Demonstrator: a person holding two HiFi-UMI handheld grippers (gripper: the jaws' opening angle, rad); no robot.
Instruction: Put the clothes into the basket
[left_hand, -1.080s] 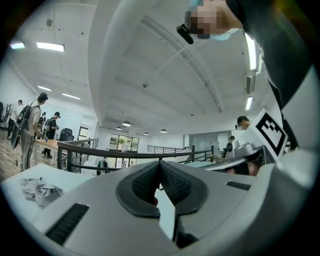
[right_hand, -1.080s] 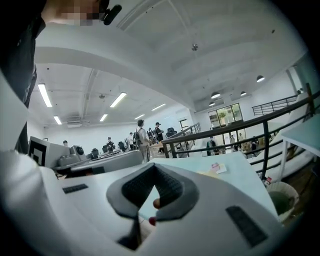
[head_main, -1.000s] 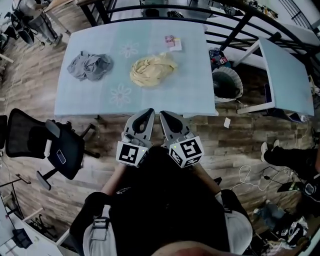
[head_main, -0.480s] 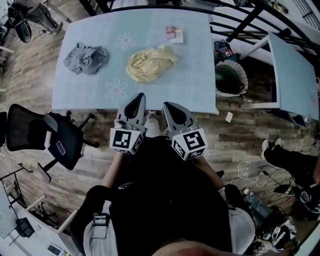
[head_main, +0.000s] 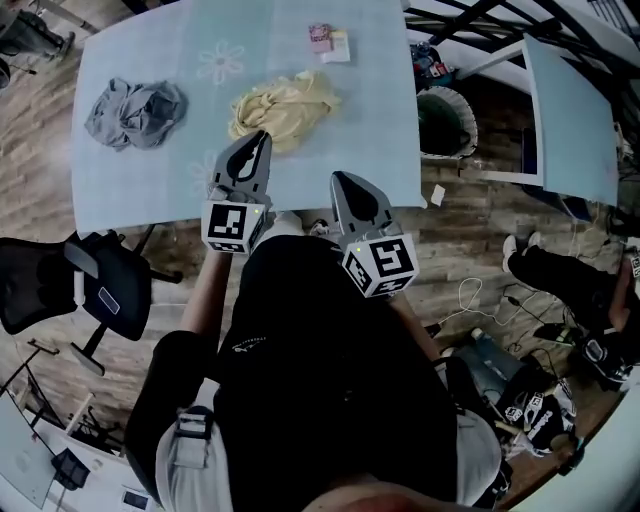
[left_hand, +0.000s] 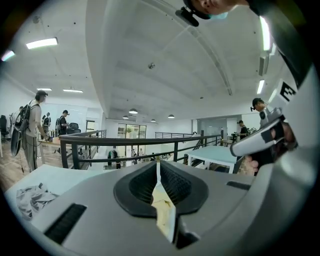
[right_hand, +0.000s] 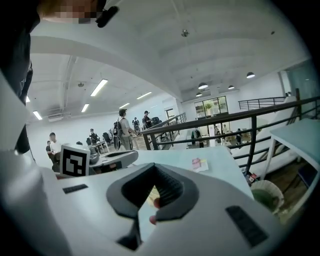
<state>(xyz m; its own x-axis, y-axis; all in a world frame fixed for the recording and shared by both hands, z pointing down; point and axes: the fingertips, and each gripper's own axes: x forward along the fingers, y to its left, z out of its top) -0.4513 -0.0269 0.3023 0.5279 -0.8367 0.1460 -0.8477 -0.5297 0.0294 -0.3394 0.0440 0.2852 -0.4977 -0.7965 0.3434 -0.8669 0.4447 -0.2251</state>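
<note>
Two garments lie on the surface (head_main: 380, 60): yellow cloth (head_main: 283, 108) mid-surface, grey cloth (head_main: 135, 110) near the left edge; basket (head_main: 445, 122) off the right edge. Judged soft and light; pinch a raised fold. Left claw (head_main: 258, 142) and right claw (head_main: 343, 182) closed, empty.

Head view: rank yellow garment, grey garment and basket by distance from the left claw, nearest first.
From the left claw:
1. Yellow garment: on the table, just beyond the claw's tip.
2. Grey garment: on the table, off to the left.
3. Basket: on the floor, past the table's right edge.
</note>
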